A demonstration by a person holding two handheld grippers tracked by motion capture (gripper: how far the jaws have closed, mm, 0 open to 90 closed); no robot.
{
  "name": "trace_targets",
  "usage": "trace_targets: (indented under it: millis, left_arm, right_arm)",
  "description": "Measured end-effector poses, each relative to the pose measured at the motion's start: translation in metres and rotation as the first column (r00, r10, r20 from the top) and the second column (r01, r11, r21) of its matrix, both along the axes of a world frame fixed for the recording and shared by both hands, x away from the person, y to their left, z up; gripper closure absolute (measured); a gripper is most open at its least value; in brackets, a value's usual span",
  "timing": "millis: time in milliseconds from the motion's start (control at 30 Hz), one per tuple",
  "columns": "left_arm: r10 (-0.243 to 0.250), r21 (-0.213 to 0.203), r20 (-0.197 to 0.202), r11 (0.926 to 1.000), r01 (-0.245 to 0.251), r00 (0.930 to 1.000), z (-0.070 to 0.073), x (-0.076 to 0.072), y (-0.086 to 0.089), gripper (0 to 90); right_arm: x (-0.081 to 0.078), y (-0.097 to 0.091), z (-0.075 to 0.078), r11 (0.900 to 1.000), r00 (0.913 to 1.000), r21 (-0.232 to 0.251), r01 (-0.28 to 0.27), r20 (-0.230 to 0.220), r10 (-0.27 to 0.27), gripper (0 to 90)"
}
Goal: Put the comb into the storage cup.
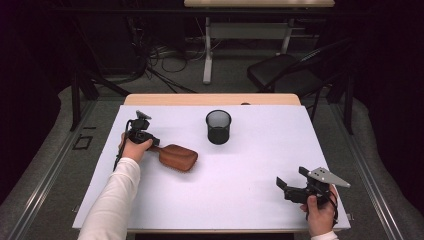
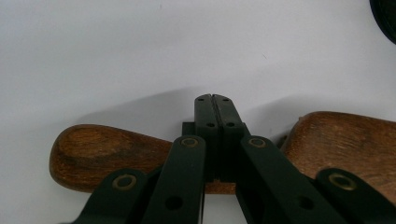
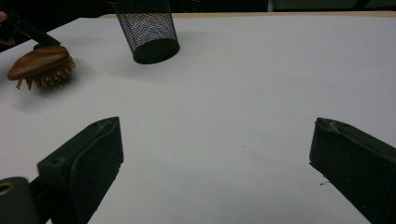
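A brown wooden brush (image 1: pixel 177 157) lies on the white table (image 1: pixel 250 170) left of centre, bristles down in the right gripper view (image 3: pixel 41 63). My left gripper (image 1: pixel 149 142) is over its handle. In the left gripper view the two black jaws (image 2: pixel 215 100) are pressed together with no gap and lie across the narrow neck of the brush (image 2: pixel 102 151); whether they touch the wood I cannot tell. My right gripper (image 1: pixel 287 183) rests near the table's front right, jaws wide apart (image 3: pixel 215 128) with bare table between them.
A black mesh cup (image 1: pixel 218 126) stands upright at the middle back of the table, also seen in the right gripper view (image 3: pixel 148 30). Beyond the table are a dark chair (image 1: pixel 285 72), a desk frame and cables on the floor.
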State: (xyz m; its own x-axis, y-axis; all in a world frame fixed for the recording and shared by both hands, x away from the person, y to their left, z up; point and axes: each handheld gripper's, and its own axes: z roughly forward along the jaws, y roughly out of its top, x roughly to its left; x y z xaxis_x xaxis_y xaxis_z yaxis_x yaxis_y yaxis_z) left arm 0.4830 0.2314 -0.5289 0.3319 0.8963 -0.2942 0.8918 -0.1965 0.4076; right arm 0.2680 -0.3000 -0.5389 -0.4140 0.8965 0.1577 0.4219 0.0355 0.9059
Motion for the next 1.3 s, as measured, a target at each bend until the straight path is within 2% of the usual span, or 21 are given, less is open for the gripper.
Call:
trace_targets:
  millis: [67,267,633,800,900,1000,1100,1300]
  left_arm:
    - [-0.008,-0.003,0.0,1.0,0.008,1.0,0.002,-0.002,0.0,90.0]
    - [-0.031,-0.009,0.02,0.9995,0.031,0.9993,0.007,-0.01,0.0,90.0]
    - [-0.042,-0.01,0.01,0.9991,0.042,0.9991,0.005,-0.022,0.0,90.0]
    - [-0.041,-0.052,-0.005,0.9978,0.041,0.9991,0.003,-0.029,0.009,90.0]
    - [-0.041,-0.054,-0.014,0.9978,0.04,0.9991,0.002,-0.033,0.014,90.0]
    - [-0.041,-0.074,-0.01,0.9964,0.041,0.9991,0.0,-0.038,0.017,90.0]
    - [-0.04,-0.096,-0.015,0.9947,0.038,0.9991,-0.002,-0.044,0.018,90.0]
    - [-0.066,-0.121,-0.018,0.9906,0.063,0.9976,-0.007,-0.053,0.018,90.0]
  right_arm:
    - [0.0,0.001,0.0,1.0,0.9999,0.004,0.002,0.011,-0.003,2.6]
    - [0.0,0.001,0.0,1.0,1.0,0.0,0.001,0.008,-0.001,2.6]
    - [-0.001,0.003,0.001,1.0,0.9999,-0.005,-0.002,0.011,0.002,2.6]
    - [-0.001,0.003,0.001,1.0,1.0,-0.005,-0.003,0.009,0.003,2.6]
    - [-0.001,0.004,0.001,1.0,0.9999,-0.005,-0.004,0.01,0.004,2.6]
    - [-0.001,0.004,0.001,0.9999,1.0,-0.01,-0.004,0.008,0.004,2.6]
    - [-0.001,0.004,0.001,0.9999,1.0,-0.012,-0.004,0.007,0.004,2.6]
    - [-0.001,0.005,0.0,0.9999,1.0,-0.014,-0.007,0.004,0.007,2.7]
